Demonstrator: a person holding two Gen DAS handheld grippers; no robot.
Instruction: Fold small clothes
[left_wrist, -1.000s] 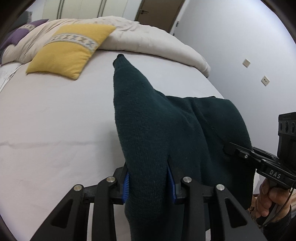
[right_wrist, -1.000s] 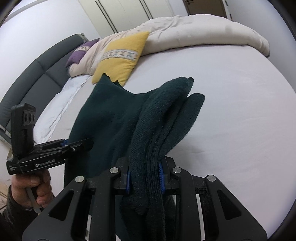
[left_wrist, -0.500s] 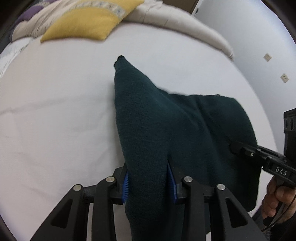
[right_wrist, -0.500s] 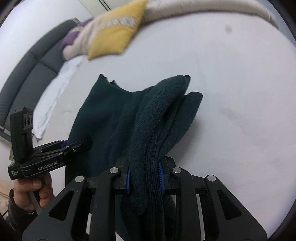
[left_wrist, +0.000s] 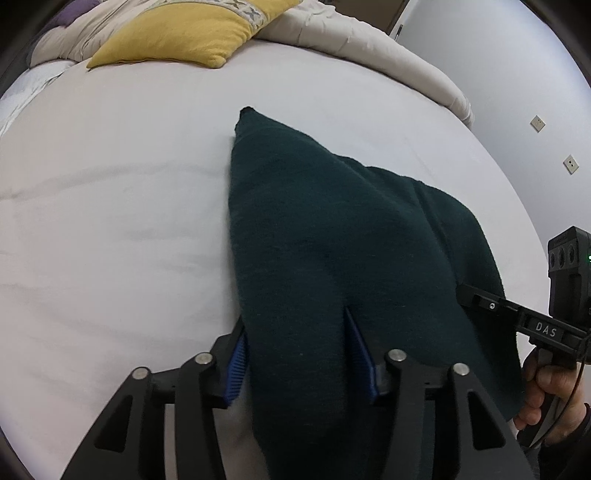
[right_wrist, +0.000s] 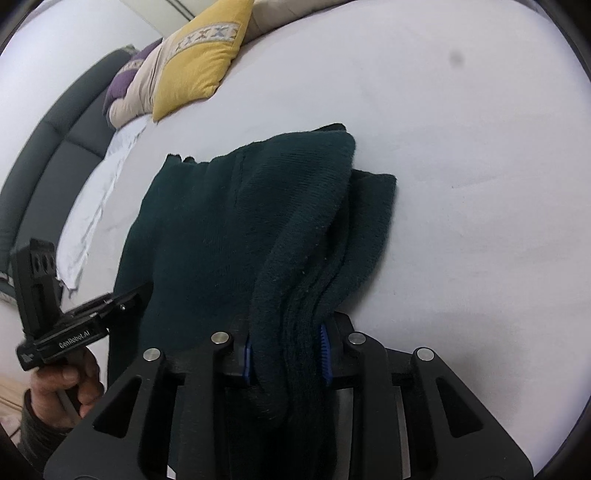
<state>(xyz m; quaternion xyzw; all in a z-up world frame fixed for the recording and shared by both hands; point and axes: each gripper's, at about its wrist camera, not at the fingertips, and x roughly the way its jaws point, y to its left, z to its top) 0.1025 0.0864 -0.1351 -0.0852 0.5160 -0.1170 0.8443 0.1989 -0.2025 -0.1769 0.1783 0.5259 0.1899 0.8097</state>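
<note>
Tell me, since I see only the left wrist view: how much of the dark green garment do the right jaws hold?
Observer: The right gripper is shut on a thick bunch of several layers of the dark green garment.
Operator: What lies on the bed beyond my view's left edge?
Observer: A dark grey headboard curves round that side, with a purple pillow against it.
Operator: Is the sheet clean on the right side?
Observer: A small dark spot marks the white sheet there, far from the garment.
</note>
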